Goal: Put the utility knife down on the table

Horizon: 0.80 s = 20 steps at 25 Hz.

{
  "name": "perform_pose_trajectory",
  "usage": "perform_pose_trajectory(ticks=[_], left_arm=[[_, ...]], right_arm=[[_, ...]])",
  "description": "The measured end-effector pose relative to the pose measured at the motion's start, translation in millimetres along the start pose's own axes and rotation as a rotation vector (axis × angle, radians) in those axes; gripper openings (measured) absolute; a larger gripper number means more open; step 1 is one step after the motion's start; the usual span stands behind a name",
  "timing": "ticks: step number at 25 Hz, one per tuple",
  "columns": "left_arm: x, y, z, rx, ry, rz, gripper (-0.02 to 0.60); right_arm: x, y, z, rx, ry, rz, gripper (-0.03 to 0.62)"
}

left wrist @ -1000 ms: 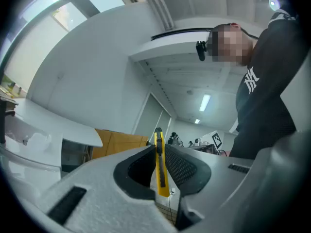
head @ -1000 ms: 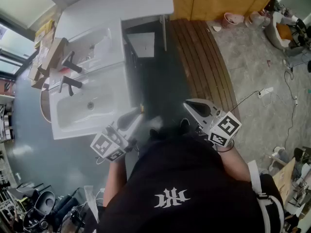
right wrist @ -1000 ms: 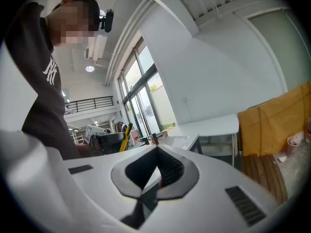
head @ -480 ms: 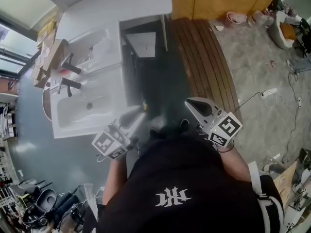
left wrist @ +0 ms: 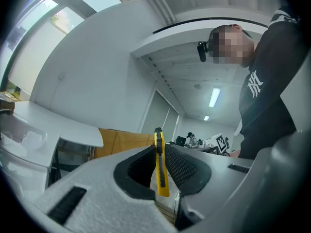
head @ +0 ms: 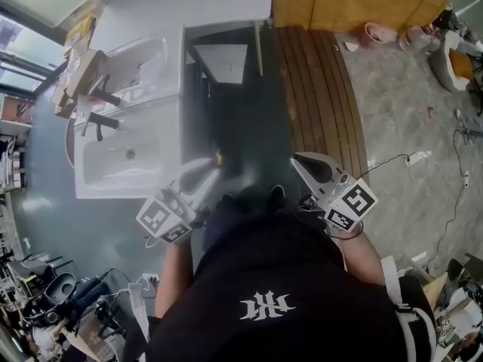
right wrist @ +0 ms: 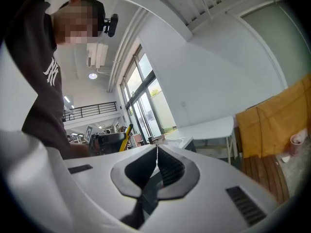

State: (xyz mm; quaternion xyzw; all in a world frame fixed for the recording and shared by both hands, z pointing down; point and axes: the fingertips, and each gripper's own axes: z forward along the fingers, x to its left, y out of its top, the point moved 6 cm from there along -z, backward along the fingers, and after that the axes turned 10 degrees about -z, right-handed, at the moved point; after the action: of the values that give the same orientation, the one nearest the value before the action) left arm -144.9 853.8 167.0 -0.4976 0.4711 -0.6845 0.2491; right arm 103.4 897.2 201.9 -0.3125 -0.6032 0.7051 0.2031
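Two tools are held out in front of a person in a black shirt (head: 264, 292). The left tool (head: 205, 173) is pinching the yellow knife (left wrist: 160, 169). In the left gripper view the knife stands thin and upright right in the middle of the left tool (left wrist: 158, 147), squeezed between the two dark pads. Its top end pokes out a little past the tips. Its bottom end reaches down into the gap behind the pads.

From the head view only a small yellow bit of the knife (head: 219, 159) shows, at the very tip of the left tool. It is up in the air over the dark floor, just beside the edge of the white sink (head: 128, 157). It is not touching the table (head: 204, 2), which is well apart from it, further away past the sink.

The right tool (head: 300, 163) is pressed together. In the right gripper view the jaws of the right tool (right wrist: 157, 152) meet at the tips with nothing between them. It is on the other side of the person's body, near the wooden boards (head: 317, 89).
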Motion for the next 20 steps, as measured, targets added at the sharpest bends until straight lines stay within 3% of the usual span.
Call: perform_pose_trajectory(ticks=[5, 8, 11, 14, 20], left_arm=[[20.1, 1.0, -4.8, 0.016, 0.062, -0.025, 0.058], [51.0, 4.0, -9.4, 0.022, 0.082, -0.045, 0.058], [85.0, 5.7, 2.8, 0.006, 0.055, -0.059, 0.058], [113.6, 15.4, 23.7, -0.020, 0.009, -0.061, 0.057], [179.3, 56.4, 48.9, -0.046, -0.067, -0.076, 0.058]], right_arm=[[-25.7, -20.9, 11.3, 0.044, -0.004, 0.034, 0.005], [-40.4, -24.9, 33.0, 0.060, -0.062, 0.042, 0.005], [-55.5, -25.8, 48.1, 0.103, -0.133, 0.024, 0.005], [-68.9, -17.0, 64.0, 0.145, -0.145, -0.005, 0.005], [-106.4, 26.9, 133.8, 0.183, -0.195, -0.068, 0.005]])
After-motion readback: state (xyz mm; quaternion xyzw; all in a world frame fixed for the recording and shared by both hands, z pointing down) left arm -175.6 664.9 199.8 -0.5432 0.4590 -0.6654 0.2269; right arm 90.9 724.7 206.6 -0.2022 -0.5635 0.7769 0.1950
